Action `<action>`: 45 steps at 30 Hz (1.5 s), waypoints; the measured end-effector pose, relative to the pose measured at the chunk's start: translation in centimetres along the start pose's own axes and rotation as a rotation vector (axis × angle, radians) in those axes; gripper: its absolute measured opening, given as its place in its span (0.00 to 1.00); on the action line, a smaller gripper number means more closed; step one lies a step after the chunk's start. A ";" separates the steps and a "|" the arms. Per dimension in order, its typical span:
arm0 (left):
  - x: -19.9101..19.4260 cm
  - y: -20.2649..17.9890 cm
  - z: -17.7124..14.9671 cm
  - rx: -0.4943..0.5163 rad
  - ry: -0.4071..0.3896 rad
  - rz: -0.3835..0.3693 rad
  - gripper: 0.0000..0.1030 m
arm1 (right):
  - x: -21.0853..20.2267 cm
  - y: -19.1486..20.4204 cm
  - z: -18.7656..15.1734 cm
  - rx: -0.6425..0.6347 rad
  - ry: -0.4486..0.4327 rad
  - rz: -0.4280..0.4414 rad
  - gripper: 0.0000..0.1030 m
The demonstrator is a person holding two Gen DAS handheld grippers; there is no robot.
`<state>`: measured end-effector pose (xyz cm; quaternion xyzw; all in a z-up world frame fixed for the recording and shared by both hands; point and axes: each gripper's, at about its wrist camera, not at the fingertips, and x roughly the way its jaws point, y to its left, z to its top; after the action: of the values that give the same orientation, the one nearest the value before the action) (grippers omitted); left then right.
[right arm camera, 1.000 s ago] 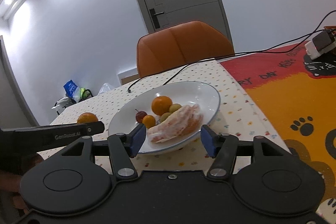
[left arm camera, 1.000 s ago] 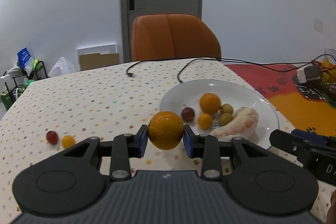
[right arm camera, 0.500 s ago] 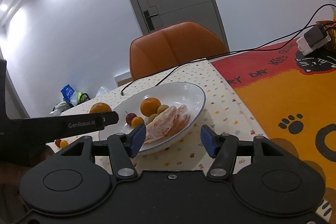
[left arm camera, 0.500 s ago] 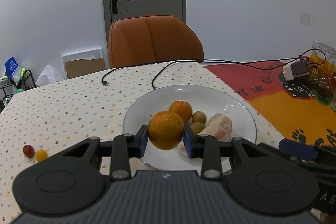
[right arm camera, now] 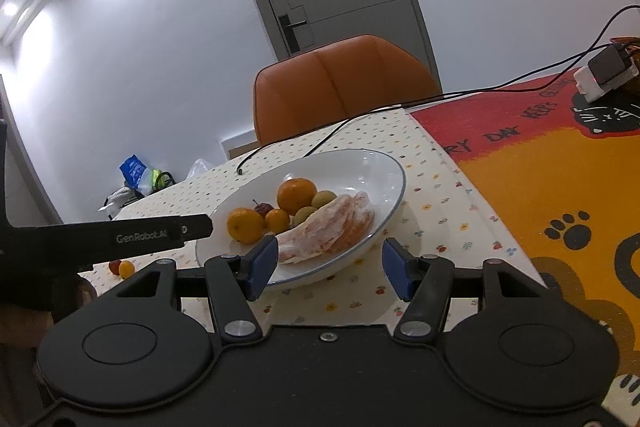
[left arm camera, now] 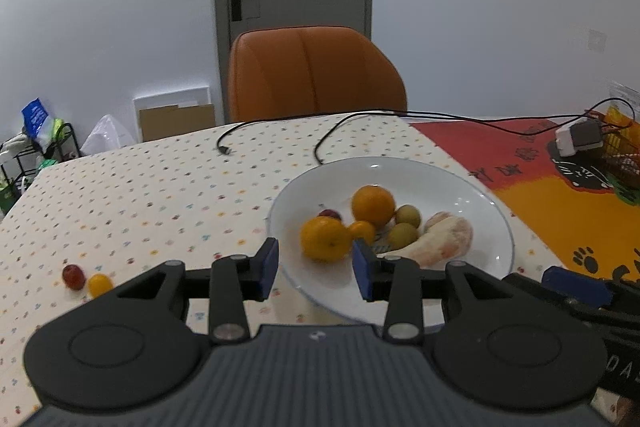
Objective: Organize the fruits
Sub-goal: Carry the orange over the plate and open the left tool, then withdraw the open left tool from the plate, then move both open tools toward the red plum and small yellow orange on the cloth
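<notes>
A white plate (left arm camera: 472, 187) (right arm camera: 384, 171) holds a large orange (left arm camera: 325, 239) (right arm camera: 245, 225) at its left side, beside a second orange (left arm camera: 373, 205), a small orange fruit (left arm camera: 362, 230), a red fruit (left arm camera: 330, 213), two green fruits (left arm camera: 404, 234) and a peeled citrus piece (left arm camera: 444, 241) (right arm camera: 332, 227). My left gripper (left arm camera: 315, 267) is open, its pads apart on either side of the large orange without touching it. My right gripper (right arm camera: 329, 269) is open at the plate's near rim and holds nothing. A red fruit (left arm camera: 73, 275) and a yellow fruit (left arm camera: 99, 284) lie on the tablecloth at left.
The dotted tablecloth (left arm camera: 140, 195) covers the table's left part; a red and orange mat (right arm camera: 552, 187) covers the right. Black cables (left arm camera: 328, 143) run behind the plate to a charger (left arm camera: 578, 139). An orange chair (left arm camera: 316, 75) stands at the far edge.
My left gripper went over the plate, opened and let go of the large orange, which now lies in the plate. The right gripper stayed open near the plate's front rim.
</notes>
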<state>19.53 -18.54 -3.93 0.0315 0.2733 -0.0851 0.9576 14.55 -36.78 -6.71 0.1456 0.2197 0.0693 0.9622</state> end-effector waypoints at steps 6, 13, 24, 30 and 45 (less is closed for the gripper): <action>-0.7 1.9 -0.4 -0.027 0.005 0.028 0.40 | 0.3 1.3 0.0 -0.021 0.009 0.015 0.57; -1.7 4.9 -1.0 -0.069 0.004 0.068 0.49 | 0.8 3.2 -0.1 -0.051 0.020 0.027 0.59; -3.0 10.2 -1.7 -0.145 -0.006 0.152 0.67 | 1.9 7.2 -0.1 -0.109 0.030 0.065 0.62; -4.0 12.9 -2.7 -0.201 -0.011 0.201 0.69 | 2.8 9.3 0.0 -0.144 0.047 0.093 0.62; -4.8 18.0 -4.1 -0.277 0.002 0.244 0.69 | 5.4 14.8 0.2 -0.229 0.095 0.162 0.62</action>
<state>16.60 0.28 -4.63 -0.0679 0.2777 0.0703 0.9557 18.46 -21.72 -4.16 0.0489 0.2430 0.1779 0.9523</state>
